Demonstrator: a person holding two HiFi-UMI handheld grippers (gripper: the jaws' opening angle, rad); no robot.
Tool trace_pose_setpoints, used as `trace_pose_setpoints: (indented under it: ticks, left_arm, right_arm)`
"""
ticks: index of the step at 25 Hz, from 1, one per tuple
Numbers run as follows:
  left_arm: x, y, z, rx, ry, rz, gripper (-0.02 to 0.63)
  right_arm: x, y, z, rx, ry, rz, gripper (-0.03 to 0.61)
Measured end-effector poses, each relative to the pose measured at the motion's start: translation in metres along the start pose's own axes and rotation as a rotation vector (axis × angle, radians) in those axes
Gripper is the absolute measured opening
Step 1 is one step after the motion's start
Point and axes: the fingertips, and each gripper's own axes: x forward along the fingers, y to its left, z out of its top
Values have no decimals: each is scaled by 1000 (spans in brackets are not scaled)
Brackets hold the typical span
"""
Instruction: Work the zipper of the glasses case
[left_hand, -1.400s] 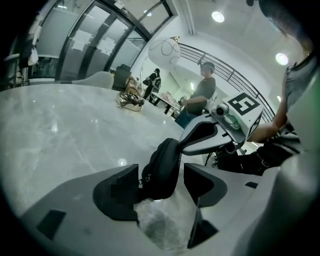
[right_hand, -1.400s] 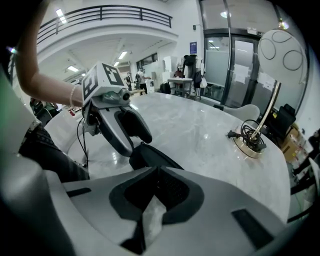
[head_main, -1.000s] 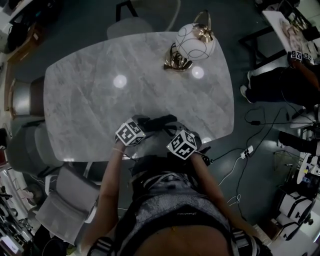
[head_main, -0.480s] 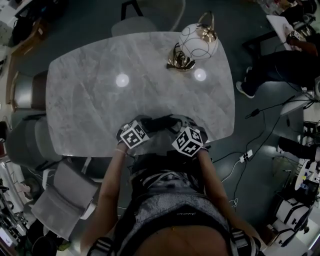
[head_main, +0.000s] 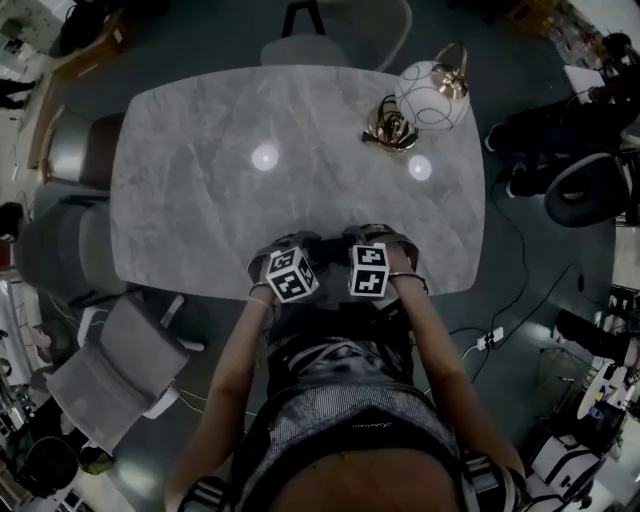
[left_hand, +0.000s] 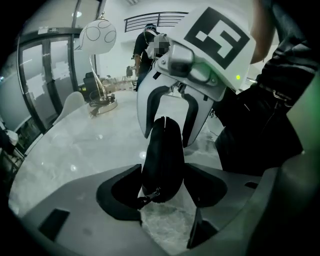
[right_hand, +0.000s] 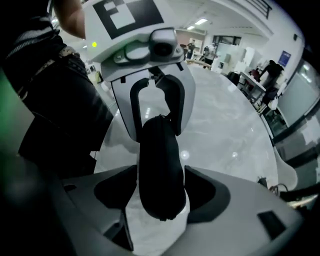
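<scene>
Left gripper (left_hand: 162, 172) clamps black glasses case (left_hand: 162, 142); zipper pull (left_hand: 150, 196) dangling.

The black, rounded oblong case (left_hand: 162, 155) sits at the table's (head_main: 200, 180) near edge, its zipper pull (left_hand: 148, 196) hanging off one end.

Both grippers point steeply down, side by side. Left gripper (left_hand: 162, 180) clamps the glasses case (left_hand: 162, 150) — right gripper (right_hand: 161, 190) jaws just opening, case loose between them.

Marble table (head_main: 200, 200) carries a white globe lamp (head_main: 428, 92) at its 1 o'clock; grey chairs (head_main: 68, 150) at 9 o'clock, a chair (head_main: 300, 52) at 12, a power strip (head_main: 490, 339) on the floor at 4
</scene>
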Motion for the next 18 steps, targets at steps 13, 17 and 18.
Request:
trace_pose_setpoints:
  ticks: [13,17,18]
  left_arm:
    - [-36,7,-19,-207,-124,73,265]
    - [-70,10,-20,-526,-350,-9,253]
    - [-73,8,-20,-622,-399,-60,217]
  right_arm:
    - [18,0,8,-125,20,-74,319]
    - [23,5,7,-141,33,-76,319]
    - [23,6,7,-144,34,-81,319]
